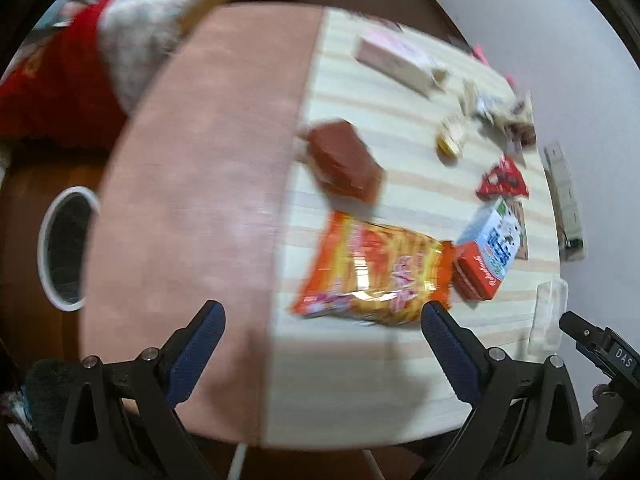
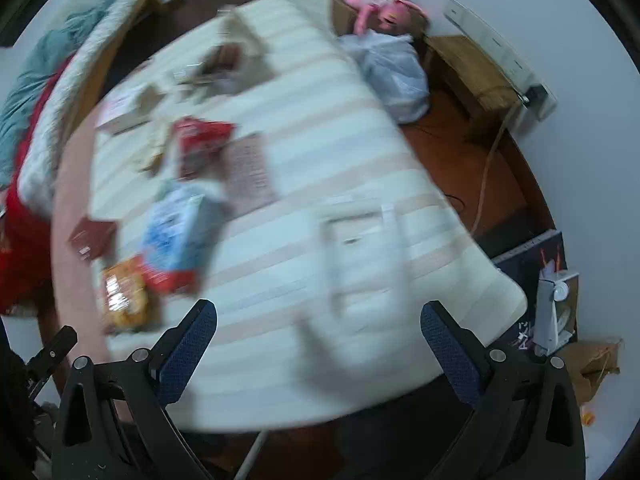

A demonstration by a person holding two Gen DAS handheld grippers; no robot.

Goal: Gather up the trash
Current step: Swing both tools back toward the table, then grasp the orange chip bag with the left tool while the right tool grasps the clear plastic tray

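One bin (two boxes).

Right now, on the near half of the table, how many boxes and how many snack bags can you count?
Boxes: 2, the brown box and the blue-and-red carton.
Snack bags: 2, the orange bag and the red wrapper.
Total: 4. The far pile is too blurred to count.
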